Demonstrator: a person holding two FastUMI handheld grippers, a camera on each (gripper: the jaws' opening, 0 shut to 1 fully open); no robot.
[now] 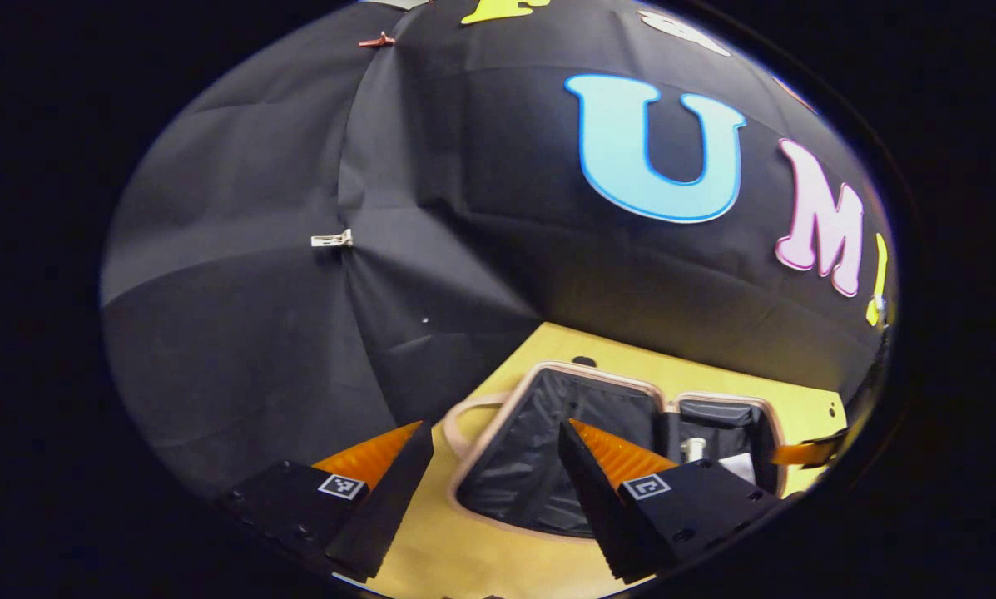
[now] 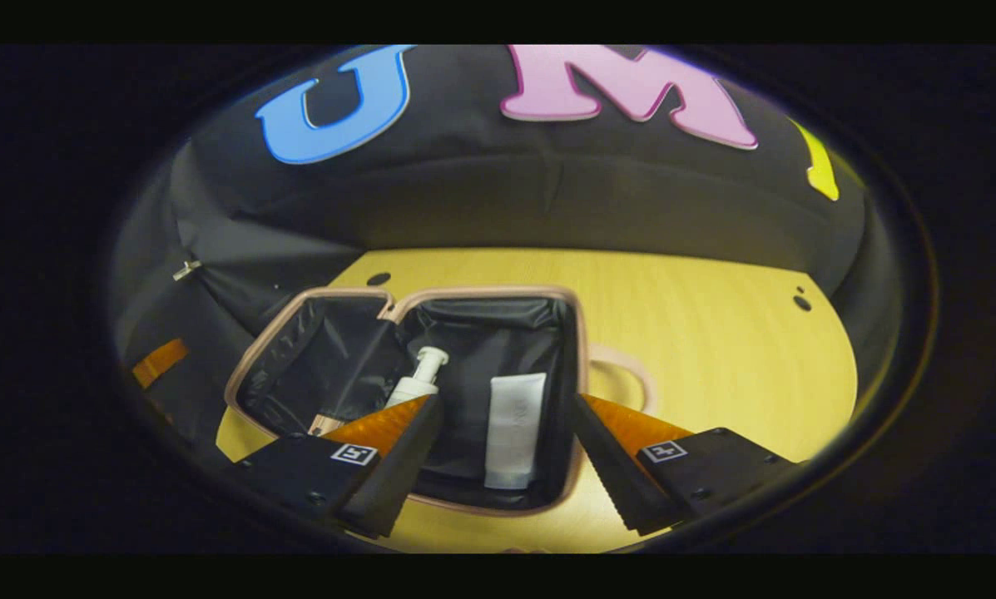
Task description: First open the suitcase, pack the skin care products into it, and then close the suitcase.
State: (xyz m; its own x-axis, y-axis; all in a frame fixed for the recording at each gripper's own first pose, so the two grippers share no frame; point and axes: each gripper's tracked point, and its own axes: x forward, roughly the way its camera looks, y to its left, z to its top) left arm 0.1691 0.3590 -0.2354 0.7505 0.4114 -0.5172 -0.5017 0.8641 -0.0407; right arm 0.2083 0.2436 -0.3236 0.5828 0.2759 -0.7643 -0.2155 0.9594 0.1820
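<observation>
One suitcase (image 2: pixel 398 333) lies open on one wooden table (image 2: pixel 697 349), showing two lined halves and one loop handle (image 2: pixel 631 374). Two skin care products rest inside it: one white pump bottle (image 2: pixel 418 378) and one pale tube (image 2: pixel 514 428). Two grippers are in sight, the left gripper (image 1: pixel 493 449) and the right gripper (image 2: pixel 506 428), each with two fingers spread apart.

Pink-rimmed suitcase (image 2: pixel 579 349) with black lining holds a white pump bottle (image 2: pixel 418 378) and pale tube (image 2: pixel 514 428) on a yellow table (image 2: pixel 714 349).

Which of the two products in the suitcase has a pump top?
The white pump bottle, left of the flat tube in the right gripper view; the tube has no pump.
</observation>
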